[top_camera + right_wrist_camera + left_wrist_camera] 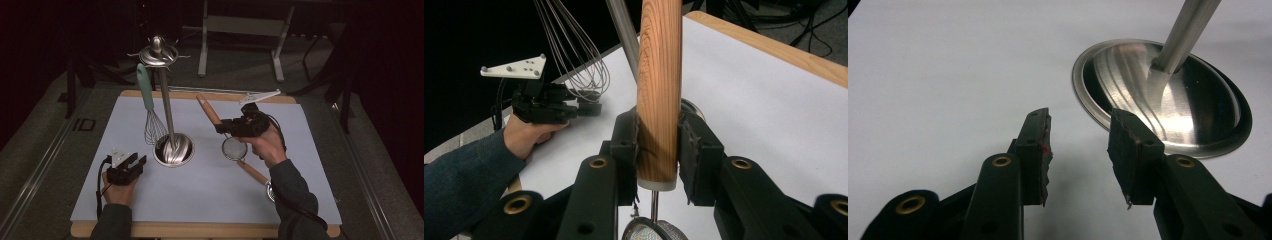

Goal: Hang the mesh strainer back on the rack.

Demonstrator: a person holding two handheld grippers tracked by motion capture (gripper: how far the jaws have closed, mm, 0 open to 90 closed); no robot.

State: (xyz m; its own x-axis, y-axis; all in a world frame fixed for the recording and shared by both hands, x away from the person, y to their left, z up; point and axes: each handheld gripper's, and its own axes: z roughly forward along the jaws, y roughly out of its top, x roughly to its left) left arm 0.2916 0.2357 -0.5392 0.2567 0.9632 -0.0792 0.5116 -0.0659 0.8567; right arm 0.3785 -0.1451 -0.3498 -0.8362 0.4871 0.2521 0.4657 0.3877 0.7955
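A dark room surrounds a wooden tabletop (200, 230) covered by a pale sheet (200, 190). The right tongs (220, 128) grip a small strainer (233, 148) by the lower end of its light wooden handle (659, 90); the handle slants up and away, and the round mesh bowl hangs just above the sheet, right of the steel utensil stand (172, 147). A whisk (151, 117) with a mint handle hangs from the stand. A second wooden-handled utensil (252, 171) lies under the right hand. The left tongs (1078, 150) stand open and empty near the stand's base. "ID" marks the floor at left.
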